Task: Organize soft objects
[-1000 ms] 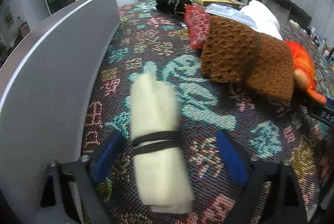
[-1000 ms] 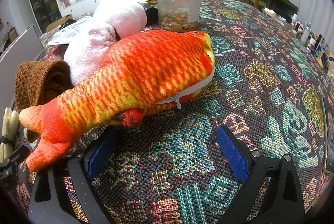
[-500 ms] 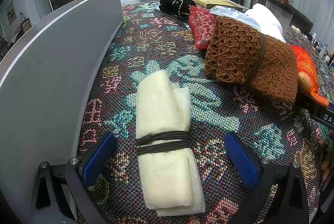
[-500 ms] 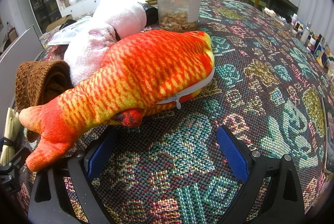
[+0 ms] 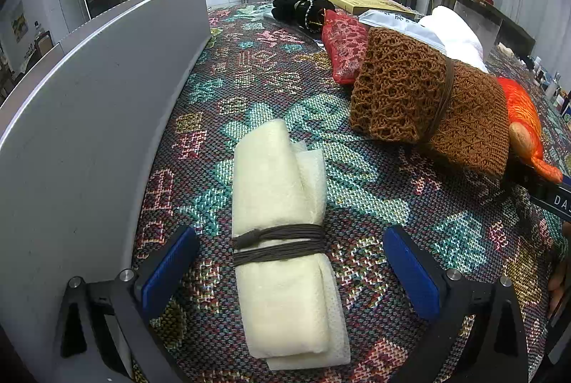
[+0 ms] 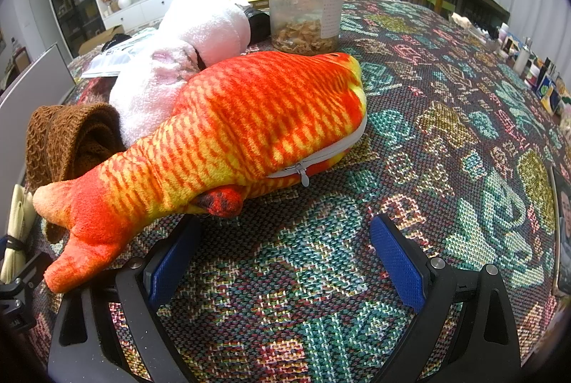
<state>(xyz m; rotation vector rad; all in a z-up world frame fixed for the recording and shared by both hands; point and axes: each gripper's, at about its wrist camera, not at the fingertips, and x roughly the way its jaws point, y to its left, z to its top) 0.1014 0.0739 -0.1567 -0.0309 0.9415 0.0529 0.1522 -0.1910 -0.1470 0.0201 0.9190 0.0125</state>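
Note:
A cream rolled cloth (image 5: 282, 240) tied with brown cord lies on the patterned tablecloth, beside a grey panel. My left gripper (image 5: 289, 268) is open, its blue pads on either side of the roll without touching it. A brown knitted bundle (image 5: 428, 104) tied with cord lies to the right, a red patterned pouch (image 5: 344, 44) behind it. An orange plush fish (image 6: 232, 140) lies in front of my right gripper (image 6: 282, 261), which is open and empty just short of it. A pink plush toy (image 6: 185, 54) lies behind the fish; the brown bundle (image 6: 71, 136) shows at its left.
A grey upright panel (image 5: 89, 119) runs along the table's left side. A clear jar with a black lid (image 6: 305, 1) stands behind the fish. A black item (image 5: 299, 10), a flat box (image 5: 367, 3) and a white plush (image 5: 453, 33) lie at the back. Small bottles (image 6: 528, 58) line the right edge.
My left gripper has drawn back and up from the cream roll and its jaws stand wider apart. The roll lies free on the cloth. The right gripper has not moved.

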